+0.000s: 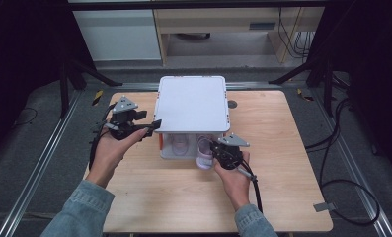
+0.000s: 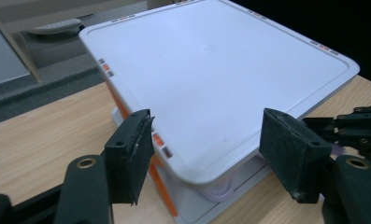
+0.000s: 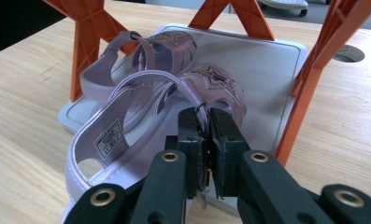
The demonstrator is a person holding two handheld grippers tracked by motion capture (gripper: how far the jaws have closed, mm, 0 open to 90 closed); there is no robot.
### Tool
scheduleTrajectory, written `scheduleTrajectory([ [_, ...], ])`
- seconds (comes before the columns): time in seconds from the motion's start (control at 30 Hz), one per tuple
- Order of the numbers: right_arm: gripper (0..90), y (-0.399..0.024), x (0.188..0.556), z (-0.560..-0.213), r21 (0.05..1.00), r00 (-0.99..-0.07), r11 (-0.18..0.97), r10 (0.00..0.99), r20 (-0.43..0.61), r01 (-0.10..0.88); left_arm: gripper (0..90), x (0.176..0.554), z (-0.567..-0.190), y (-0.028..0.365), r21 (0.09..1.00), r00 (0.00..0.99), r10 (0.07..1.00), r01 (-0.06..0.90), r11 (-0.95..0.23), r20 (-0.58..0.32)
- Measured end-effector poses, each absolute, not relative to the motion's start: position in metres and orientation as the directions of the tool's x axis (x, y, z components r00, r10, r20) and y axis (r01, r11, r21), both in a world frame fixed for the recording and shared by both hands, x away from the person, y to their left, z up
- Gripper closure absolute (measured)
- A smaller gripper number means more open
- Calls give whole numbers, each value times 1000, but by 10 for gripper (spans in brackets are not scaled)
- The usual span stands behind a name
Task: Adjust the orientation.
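A white box with a flat lid (image 1: 192,103) stands on orange posts (image 3: 87,42) over a white base tray (image 3: 262,70). Two lilac sandals lie on that tray. My right gripper (image 3: 206,116) is shut on a strap of the nearer sandal (image 3: 127,135), whose heel sticks out past the tray's front edge; the other sandal (image 3: 169,46) lies behind it. My left gripper (image 2: 206,135) is open, its jaws standing to either side of the lid's (image 2: 211,79) front left corner. In the high view the left gripper (image 1: 151,127) is at that corner and the right gripper (image 1: 214,148) at the box's front.
The box stands at the back middle of a wooden table (image 1: 282,173). A round hole (image 1: 232,104) is in the tabletop to the right of the box. Cables (image 1: 341,187) trail on the floor to the right.
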State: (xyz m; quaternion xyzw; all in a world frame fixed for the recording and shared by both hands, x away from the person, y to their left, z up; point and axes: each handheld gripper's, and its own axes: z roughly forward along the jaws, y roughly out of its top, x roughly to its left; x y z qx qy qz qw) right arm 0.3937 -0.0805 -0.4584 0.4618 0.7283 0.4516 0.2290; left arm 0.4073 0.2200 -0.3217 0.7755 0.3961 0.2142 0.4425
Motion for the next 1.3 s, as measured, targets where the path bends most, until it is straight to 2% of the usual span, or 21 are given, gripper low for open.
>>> scheduleTrajectory([
  [0.43, 839, -72, 403, -463, 880, -471, 159, 879, 81, 447, 447, 422, -324, 198, 840, 629, 777, 428, -335, -10],
  [0.63, 839, -72, 406, -465, 884, -462, 153, 883, 79, 442, 692, 427, -326, 192, 828, 642, 767, 439, -350, -16],
  [0.83, 839, -73, 409, -468, 886, -460, 154, 885, 73, 437, 836, 431, -329, 187, 823, 642, 766, 444, -355, -17],
  [1.03, 839, -72, 410, -469, 896, -457, 151, 887, 63, 417, 869, 435, -333, 182, 811, 641, 767, 449, -376, 1],
  [1.3, 839, -67, 409, -471, 909, -449, 142, 892, 55, 393, 870, 437, -339, 179, 807, 637, 771, 453, -379, 5],
])
